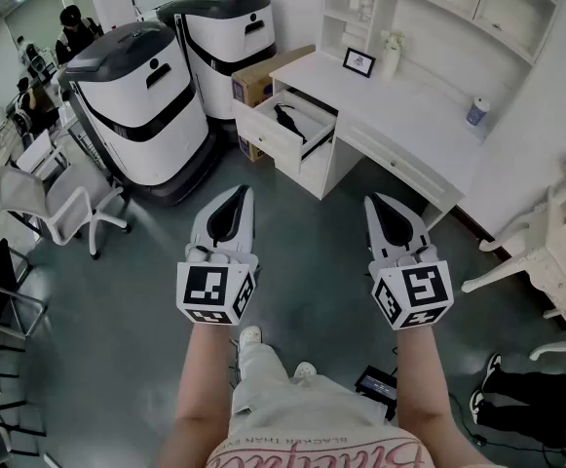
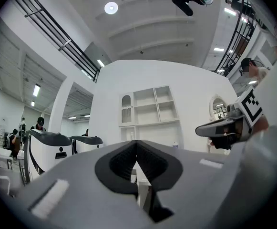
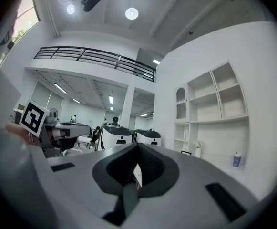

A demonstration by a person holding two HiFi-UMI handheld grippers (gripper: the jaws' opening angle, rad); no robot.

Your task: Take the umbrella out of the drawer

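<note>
A black folded umbrella [image 1: 288,122] lies in the open top drawer [image 1: 269,136] of a white desk [image 1: 409,115], at the desk's left end. Both grippers are held level over the grey floor, well short of the desk. In the head view my left gripper [image 1: 245,194] has its jaws together with nothing between them. My right gripper [image 1: 371,202] is also shut and empty. The left gripper view shows its closed tips [image 2: 137,143] aimed at the desk and shelves. The right gripper view shows its closed tips [image 3: 138,146] the same way.
Two large white-and-black machines [image 1: 136,105] [image 1: 226,37] stand left of the desk, with a cardboard box [image 1: 261,78] between them and it. A white chair [image 1: 54,198] is at the left. On the desk are a picture frame [image 1: 358,62], a vase [image 1: 391,55] and a bottle [image 1: 476,112].
</note>
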